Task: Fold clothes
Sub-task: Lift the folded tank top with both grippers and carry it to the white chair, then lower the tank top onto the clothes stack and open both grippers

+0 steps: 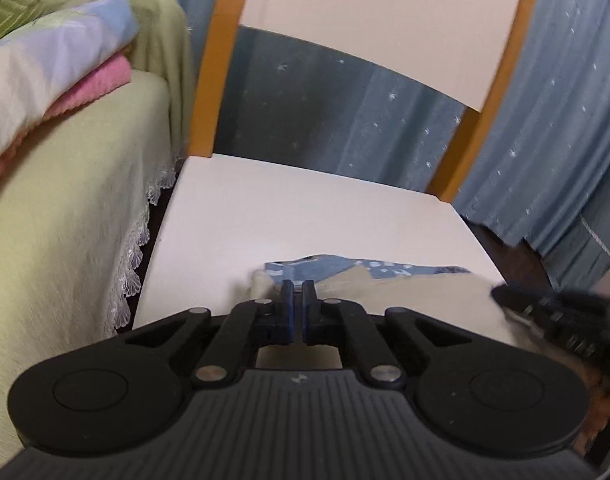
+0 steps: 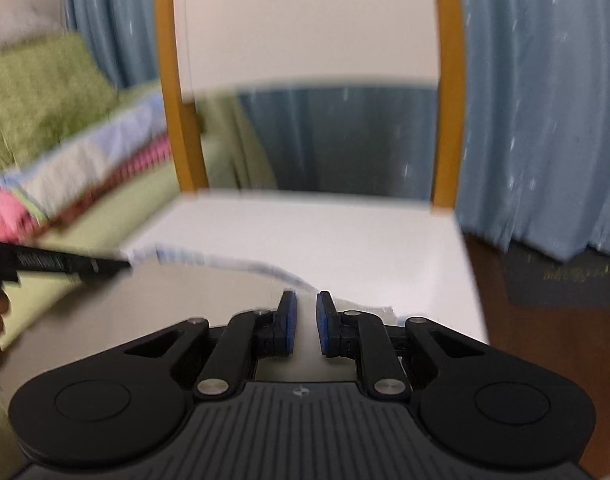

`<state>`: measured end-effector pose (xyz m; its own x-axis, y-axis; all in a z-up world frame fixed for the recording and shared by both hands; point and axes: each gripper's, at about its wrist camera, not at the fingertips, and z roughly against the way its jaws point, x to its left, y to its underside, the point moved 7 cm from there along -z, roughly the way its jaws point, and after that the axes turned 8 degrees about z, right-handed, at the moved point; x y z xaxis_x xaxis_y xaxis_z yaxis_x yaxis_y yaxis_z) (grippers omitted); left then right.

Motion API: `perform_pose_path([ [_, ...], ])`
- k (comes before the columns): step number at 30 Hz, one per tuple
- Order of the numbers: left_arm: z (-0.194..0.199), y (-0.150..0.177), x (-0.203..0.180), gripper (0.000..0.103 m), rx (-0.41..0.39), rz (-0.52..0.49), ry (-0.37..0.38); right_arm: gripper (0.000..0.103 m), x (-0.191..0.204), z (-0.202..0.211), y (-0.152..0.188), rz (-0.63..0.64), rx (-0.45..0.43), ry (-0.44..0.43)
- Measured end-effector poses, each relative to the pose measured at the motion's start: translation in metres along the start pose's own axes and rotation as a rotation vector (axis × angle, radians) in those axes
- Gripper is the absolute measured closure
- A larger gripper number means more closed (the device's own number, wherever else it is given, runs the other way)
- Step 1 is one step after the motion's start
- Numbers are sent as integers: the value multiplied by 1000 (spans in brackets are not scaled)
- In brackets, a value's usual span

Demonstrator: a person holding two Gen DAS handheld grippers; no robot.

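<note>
Clothes lie low on the chair seat, my left tool nearly clenched over the cloth's edge, my right tool released, seemingly ready to pinch.

Garment on chair seat

White chair seat with orange-framed back, a beige and blue-patterned garment lying flat along the seat's near edge, the seat's far part toward the backrest bare, motion-blurred in the right wrist view
</note>
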<state>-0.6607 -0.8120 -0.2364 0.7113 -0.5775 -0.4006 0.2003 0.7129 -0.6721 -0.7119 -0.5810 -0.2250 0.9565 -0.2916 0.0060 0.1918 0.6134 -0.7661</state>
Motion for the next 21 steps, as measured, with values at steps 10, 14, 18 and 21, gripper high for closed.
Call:
perform_pose_path([
  [10, 31, -19, -9, 103, -47, 27, 6, 81, -8, 14, -14, 10, -50, -6],
  [14, 8, -18, -29, 102, 6, -134, -87, 82, 22, 6, -22, 34, -62, -54],
  [18, -16, 1, -36, 102, 34, -255, -209, 82, 32, -13, -18, 49, -12, -42],
  [21, -11, 1, -43, 102, 33, -278, -251, 82, 29, -6, -22, 21, -23, -49],
])
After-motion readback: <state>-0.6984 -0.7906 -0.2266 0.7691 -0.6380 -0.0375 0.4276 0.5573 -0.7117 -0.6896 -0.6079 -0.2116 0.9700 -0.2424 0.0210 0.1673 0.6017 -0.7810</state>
